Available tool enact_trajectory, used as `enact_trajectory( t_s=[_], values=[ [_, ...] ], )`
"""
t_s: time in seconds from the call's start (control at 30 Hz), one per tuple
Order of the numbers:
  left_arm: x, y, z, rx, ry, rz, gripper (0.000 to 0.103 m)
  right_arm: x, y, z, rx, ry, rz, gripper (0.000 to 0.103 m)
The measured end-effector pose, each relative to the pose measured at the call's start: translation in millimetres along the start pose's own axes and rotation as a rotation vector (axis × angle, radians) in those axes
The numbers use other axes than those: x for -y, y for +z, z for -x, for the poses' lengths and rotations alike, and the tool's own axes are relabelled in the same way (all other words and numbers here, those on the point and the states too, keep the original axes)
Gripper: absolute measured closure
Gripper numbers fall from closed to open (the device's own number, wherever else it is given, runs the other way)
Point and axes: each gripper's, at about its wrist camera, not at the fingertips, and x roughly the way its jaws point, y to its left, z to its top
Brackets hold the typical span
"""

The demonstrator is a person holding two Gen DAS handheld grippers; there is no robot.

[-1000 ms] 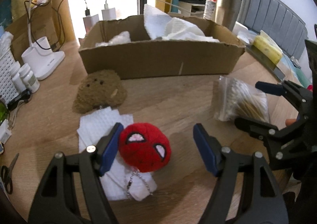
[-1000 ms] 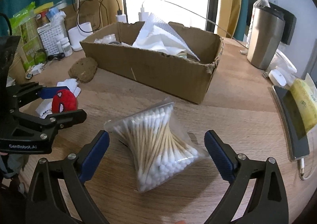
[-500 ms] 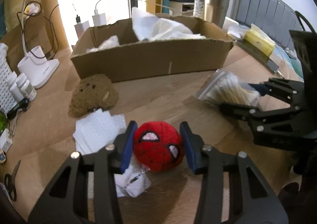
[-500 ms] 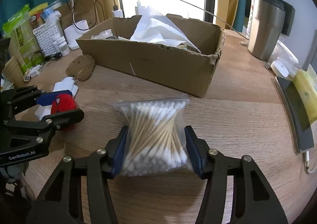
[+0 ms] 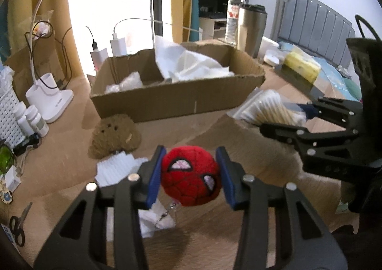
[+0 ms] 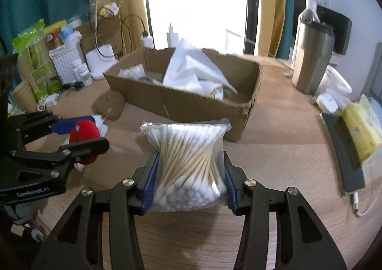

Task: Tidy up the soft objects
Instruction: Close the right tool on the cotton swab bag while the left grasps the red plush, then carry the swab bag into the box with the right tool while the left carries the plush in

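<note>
My left gripper (image 5: pixel 189 175) is shut on a red spider-mask plush ball (image 5: pixel 191 175) and holds it above the wooden table; its keychain dangles below. It also shows in the right wrist view (image 6: pixel 84 137). My right gripper (image 6: pixel 189 175) is shut on a clear bag of cotton swabs (image 6: pixel 188 165), lifted off the table; the bag also shows in the left wrist view (image 5: pixel 267 108). A brown plush (image 5: pixel 113 136) lies in front of the cardboard box (image 5: pixel 181 100), which holds white tissue and small bags. A folded white tissue (image 5: pixel 117 168) lies under the left gripper.
A white desk lamp (image 5: pixel 50 100), pill bottles (image 5: pixel 35 119) and a white basket stand at the left. Scissors (image 5: pixel 18 229) lie near the left edge. A steel tumbler (image 6: pixel 312 60), a water bottle, a phone (image 6: pixel 343 150) and a yellow packet (image 6: pixel 363 131) are at the right.
Both grippers closed from open: the left on the red plush, the right on the swab bag. Both then lifted their objects off the table toward the box.
</note>
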Motion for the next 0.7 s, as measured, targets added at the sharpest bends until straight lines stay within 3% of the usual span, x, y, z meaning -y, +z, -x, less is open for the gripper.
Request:
enact_trajectory(
  t_s=[0.7],
  values=[
    [-5,30,24,0.098,-0.013,0.028,0.059,5,27,21,0.058,-0.017,0.013,0.053]
  ],
)
